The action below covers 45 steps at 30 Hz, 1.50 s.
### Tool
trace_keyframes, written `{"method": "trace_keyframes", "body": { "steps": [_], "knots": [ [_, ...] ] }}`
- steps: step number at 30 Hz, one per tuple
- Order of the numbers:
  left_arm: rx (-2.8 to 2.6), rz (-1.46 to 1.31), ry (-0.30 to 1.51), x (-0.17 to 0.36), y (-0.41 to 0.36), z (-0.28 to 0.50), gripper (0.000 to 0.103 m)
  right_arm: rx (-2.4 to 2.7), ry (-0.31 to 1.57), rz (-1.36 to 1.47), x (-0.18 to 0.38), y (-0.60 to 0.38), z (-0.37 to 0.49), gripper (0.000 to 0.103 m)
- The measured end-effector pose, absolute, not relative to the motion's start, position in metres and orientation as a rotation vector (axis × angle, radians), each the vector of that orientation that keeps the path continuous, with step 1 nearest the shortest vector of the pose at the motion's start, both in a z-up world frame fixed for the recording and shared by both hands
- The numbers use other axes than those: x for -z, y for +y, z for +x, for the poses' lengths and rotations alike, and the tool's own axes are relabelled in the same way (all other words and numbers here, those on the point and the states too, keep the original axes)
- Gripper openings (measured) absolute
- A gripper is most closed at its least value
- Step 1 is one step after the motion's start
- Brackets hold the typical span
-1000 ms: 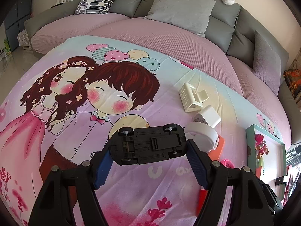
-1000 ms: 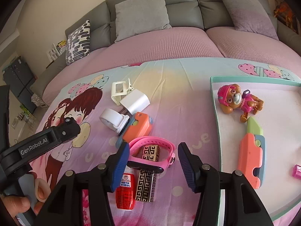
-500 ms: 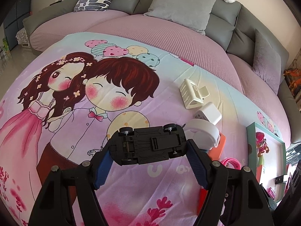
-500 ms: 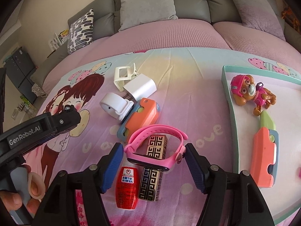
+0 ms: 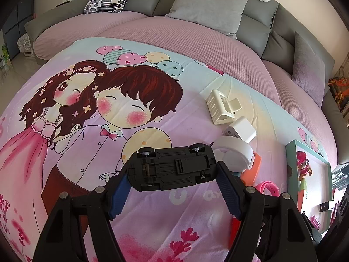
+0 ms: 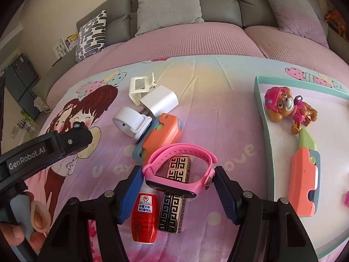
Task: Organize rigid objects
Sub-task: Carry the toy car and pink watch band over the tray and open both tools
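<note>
My left gripper (image 5: 172, 168) is shut on a black toy car (image 5: 174, 170), held above the bedsheet with its underside facing the camera. My right gripper (image 6: 177, 171) is low over the sheet, its blue pads touching both ends of a pink watch (image 6: 181, 166). The watch lies across a black and gold patterned box (image 6: 174, 205), next to a red bottle (image 6: 145, 218). A teal-rimmed tray (image 6: 261, 113) on the right holds a pup figure (image 6: 285, 107) and an orange toy knife (image 6: 304, 174).
Beyond the watch lie an orange and blue toy knife (image 6: 161, 135), a white round holder (image 6: 128, 120), a white charger (image 6: 159, 102) and a cream hair clip (image 6: 139, 87). The left gripper's body (image 6: 43, 150) and a hand (image 6: 13, 235) fill the left. Sofa cushions line the back.
The right gripper's jaws widened and moved forward, so they now stand around the pink watch, touching its ends. The left gripper and the car have not moved.
</note>
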<state>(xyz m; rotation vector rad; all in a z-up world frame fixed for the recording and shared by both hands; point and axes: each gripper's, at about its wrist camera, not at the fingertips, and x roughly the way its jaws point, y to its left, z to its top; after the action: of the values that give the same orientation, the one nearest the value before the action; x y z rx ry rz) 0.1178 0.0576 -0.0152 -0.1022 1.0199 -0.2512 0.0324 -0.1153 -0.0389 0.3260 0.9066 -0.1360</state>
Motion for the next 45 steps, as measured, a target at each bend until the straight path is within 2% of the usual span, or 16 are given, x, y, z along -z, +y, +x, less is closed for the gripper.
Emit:
{"method": "trace_keyframes", "body": {
  "steps": [16,27,45],
  "knots": [
    [0.334,-0.108,0.915,-0.023,0.039,0.101,0.076,0.249,0.715,0.345,-0.011,-0.143,0.001,0.069],
    [0.504,0.018,0.874,-0.041,-0.033,0.071,0.076,0.395,0.716,0.374,-0.015,-0.197,-0.03,0.069],
    [0.729,0.172,0.926,-0.021,-0.151,0.018,0.076,0.674,0.82,0.522,0.006,-0.298,-0.098,0.069]
  ]
}}
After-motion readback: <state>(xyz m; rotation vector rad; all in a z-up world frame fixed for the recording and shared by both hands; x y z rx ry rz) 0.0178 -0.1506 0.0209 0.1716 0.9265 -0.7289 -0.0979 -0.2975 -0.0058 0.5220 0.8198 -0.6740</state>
